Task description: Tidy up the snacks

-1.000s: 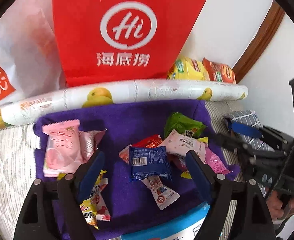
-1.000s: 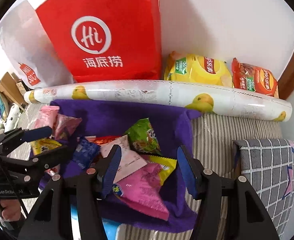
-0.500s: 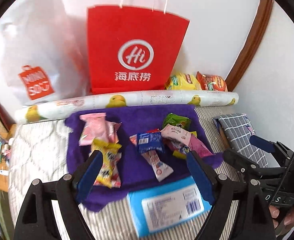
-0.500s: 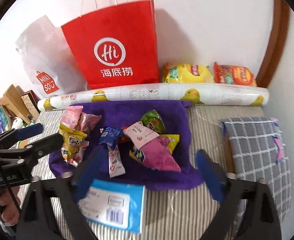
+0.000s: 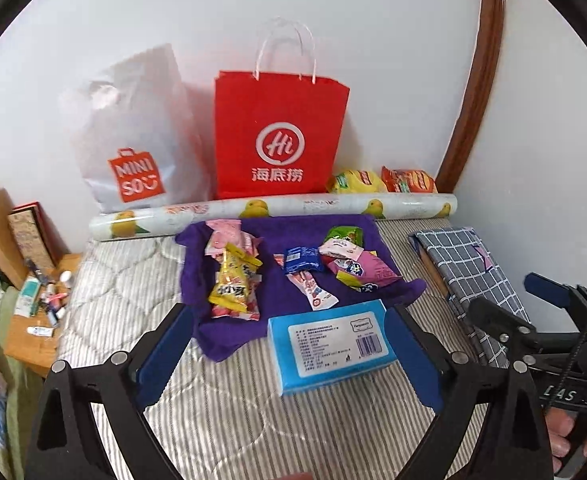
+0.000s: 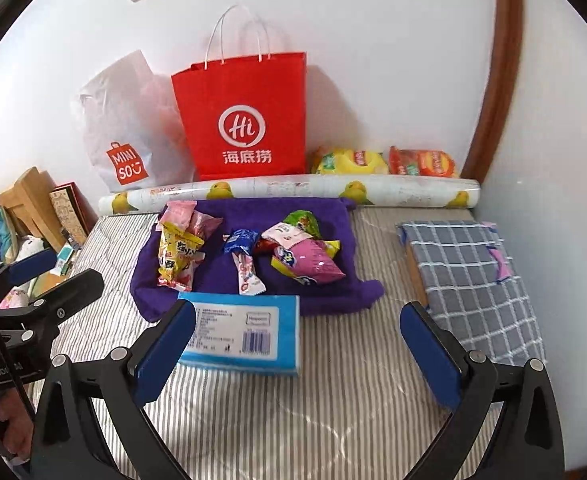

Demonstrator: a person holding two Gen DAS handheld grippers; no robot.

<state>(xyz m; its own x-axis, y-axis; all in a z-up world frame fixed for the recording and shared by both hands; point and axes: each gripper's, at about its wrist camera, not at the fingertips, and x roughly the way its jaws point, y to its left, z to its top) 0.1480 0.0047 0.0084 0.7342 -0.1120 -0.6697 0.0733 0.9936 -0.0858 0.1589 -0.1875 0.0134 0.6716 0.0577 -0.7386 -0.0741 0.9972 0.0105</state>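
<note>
Several snack packets lie on a purple cloth (image 5: pixel 273 292) (image 6: pixel 213 268) spread over a striped mattress. Yellow packets (image 5: pixel 233 284) and pink packets (image 5: pixel 225 236) are at its left. A blue packet (image 5: pixel 301 260), a red-and-white sachet (image 5: pixel 313 292), a green packet (image 5: pixel 343 236) and a magenta packet (image 5: pixel 367 270) lie toward its right. A blue tissue box (image 5: pixel 329 348) (image 6: pixel 241 328) rests at the cloth's near edge. My left gripper (image 5: pixel 289 315) hovers above and short of the cloth, jaws opening, nothing between them. My right gripper (image 6: pixel 298 308) hangs beside it, jaws also opening and empty.
A red paper bag (image 5: pixel 279 136) and a white plastic bag (image 5: pixel 133 140) stand against the wall behind a patterned paper roll (image 5: pixel 273 210). Yellow and orange chip bags (image 5: pixel 357 182) lie at the back right. A checked grey bundle (image 5: pixel 469 264) lies right; a cluttered wooden bedside table (image 5: pixel 33 300) stands left.
Both grippers have drawn back and upward from the cloth, so the whole mattress and the tissue box now show. The jaws of both have spread wider, the right markedly.
</note>
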